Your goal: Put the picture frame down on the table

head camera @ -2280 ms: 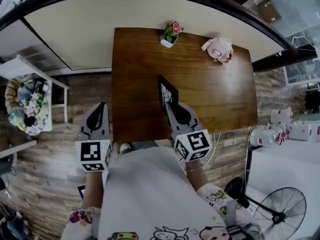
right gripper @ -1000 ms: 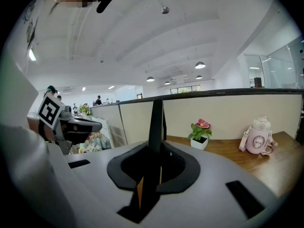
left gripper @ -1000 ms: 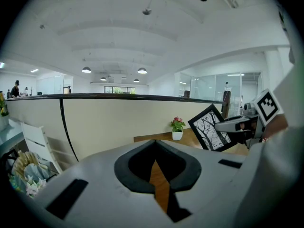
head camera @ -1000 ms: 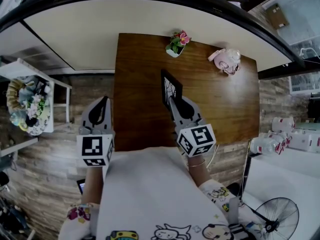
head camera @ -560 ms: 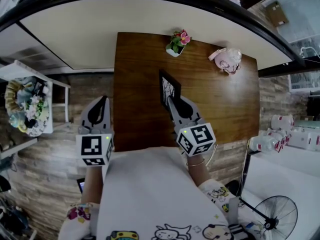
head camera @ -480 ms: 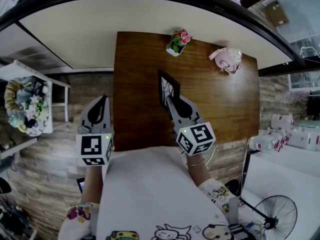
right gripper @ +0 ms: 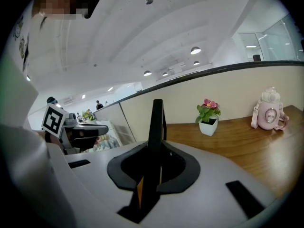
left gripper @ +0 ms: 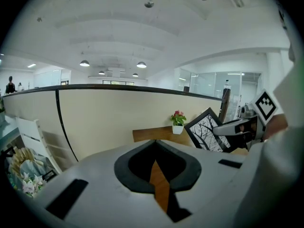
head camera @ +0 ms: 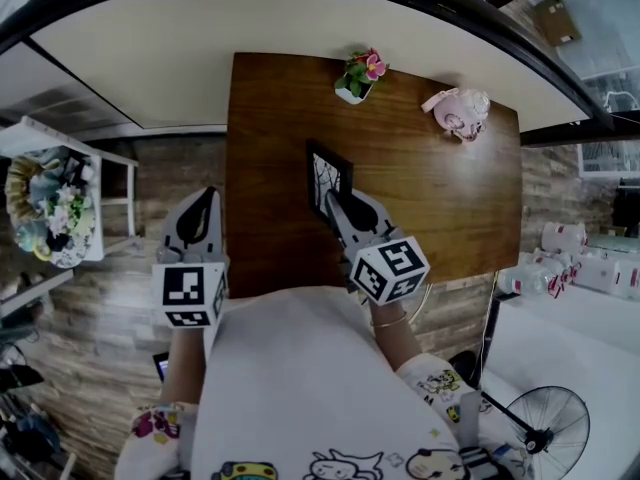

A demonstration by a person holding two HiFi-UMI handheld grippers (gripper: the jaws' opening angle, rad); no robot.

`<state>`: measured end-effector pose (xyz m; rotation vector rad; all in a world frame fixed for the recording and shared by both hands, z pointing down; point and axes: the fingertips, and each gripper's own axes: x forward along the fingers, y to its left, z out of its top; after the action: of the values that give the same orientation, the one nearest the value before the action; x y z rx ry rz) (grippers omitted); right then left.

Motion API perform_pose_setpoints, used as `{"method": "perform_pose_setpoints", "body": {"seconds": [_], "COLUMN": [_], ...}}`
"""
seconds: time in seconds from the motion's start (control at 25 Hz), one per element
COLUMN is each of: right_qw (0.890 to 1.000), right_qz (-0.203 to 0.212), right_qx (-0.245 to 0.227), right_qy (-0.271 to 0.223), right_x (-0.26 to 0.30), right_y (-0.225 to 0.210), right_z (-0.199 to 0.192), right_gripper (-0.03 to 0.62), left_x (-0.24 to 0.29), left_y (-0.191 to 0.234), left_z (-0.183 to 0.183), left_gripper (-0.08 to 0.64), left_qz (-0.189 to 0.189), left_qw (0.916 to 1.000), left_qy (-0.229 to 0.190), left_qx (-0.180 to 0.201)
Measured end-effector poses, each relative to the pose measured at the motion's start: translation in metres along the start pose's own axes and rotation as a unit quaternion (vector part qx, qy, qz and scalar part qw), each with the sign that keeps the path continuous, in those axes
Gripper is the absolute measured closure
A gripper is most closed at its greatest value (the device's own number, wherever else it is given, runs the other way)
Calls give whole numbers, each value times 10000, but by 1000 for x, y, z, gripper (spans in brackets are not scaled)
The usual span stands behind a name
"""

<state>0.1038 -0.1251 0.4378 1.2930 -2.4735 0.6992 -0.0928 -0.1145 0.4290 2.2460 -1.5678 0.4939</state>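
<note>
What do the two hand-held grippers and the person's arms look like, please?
The left hand-held gripper and right hand-held gripper are light grey tapering shells, lined black round a teardrop opening. Each carries a white marker cube with black squares. The person wears a white short-sleeved shirt with cartoon prints and a thin bracelet on the right wrist.

Right tool (head camera: 333,200) gripping picture frame (head camera: 322,171); left tool (head camera: 206,196) closed, empty.
</note>
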Motion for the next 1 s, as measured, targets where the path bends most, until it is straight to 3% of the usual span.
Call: {"method": "perform_pose_setpoints", "body": {"seconds": [1.0], "right_qw": [9896], "right_qz": [643], "right_qx": [1030], "right_qy": [765], "right_x": [33], "right_y": [17], "right_z": [-61], "right_gripper": [554], "left_x": [16], "left_y": [3], "left_z": [-37], "left_gripper": [557], "left_qz": [-38], "left_qw": [9992], "left_qy": [360], "left_qx": [-191]}}
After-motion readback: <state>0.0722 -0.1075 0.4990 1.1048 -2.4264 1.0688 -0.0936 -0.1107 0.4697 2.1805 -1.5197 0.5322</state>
